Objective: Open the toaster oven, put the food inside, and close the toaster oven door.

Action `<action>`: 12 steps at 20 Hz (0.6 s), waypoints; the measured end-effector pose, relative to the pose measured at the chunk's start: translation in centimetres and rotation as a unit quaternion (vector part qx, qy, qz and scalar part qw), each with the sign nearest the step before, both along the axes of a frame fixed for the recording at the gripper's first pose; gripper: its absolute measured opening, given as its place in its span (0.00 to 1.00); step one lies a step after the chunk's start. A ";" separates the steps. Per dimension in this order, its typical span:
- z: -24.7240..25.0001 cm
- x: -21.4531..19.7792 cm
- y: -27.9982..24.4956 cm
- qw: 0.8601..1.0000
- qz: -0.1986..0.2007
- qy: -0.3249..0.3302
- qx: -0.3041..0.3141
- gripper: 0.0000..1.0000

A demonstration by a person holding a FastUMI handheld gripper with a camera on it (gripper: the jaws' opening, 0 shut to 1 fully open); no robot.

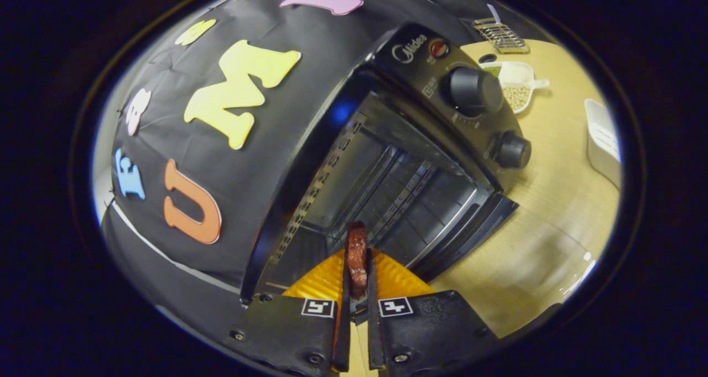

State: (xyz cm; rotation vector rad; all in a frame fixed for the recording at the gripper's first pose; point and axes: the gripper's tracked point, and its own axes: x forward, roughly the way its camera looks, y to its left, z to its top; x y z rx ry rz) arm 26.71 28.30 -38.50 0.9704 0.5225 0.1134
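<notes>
In the gripper view, the gripper [357, 288] has its fingers drawn close together, both pressing on a thin reddish-brown piece of food [357, 255] held upright on its edge between them. The food sticks up past the fingertips, so its top end stands against the dark mouth of the toaster oven [387, 178]. Its lower end is hidden in the narrow gap between the fingers, and I cannot tell what kind of food it is.

The toaster oven sits on the pale wooden bench [553, 211], just ahead of the fingers and tilted in this view. Its door [470, 233] is open, folded down at the front, and only part of it can be seen. The inside is dark: wire rails and a perforated side wall can be made out, but the back is hard to read. Two round knobs [475, 92] stand on the oven's control panel, with a small red light [440, 48] near the larger knob.

Beyond the toaster oven, on the far side of the bench, lie a white divided dish with small pale beans [517, 84] and a wire rack [500, 34]. A white tray [603, 142], partly cut off, lies well apart from the oven, on the knob side.
</notes>
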 end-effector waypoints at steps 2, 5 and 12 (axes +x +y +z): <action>-0.8 0.8 0.3 1.000 -0.018 0.005 -0.008 0.16; -1.5 1.0 0.7 0.999 -0.028 0.008 -0.029 0.17; -2.0 0.5 -1.8 0.975 -0.007 0.002 -0.222 0.44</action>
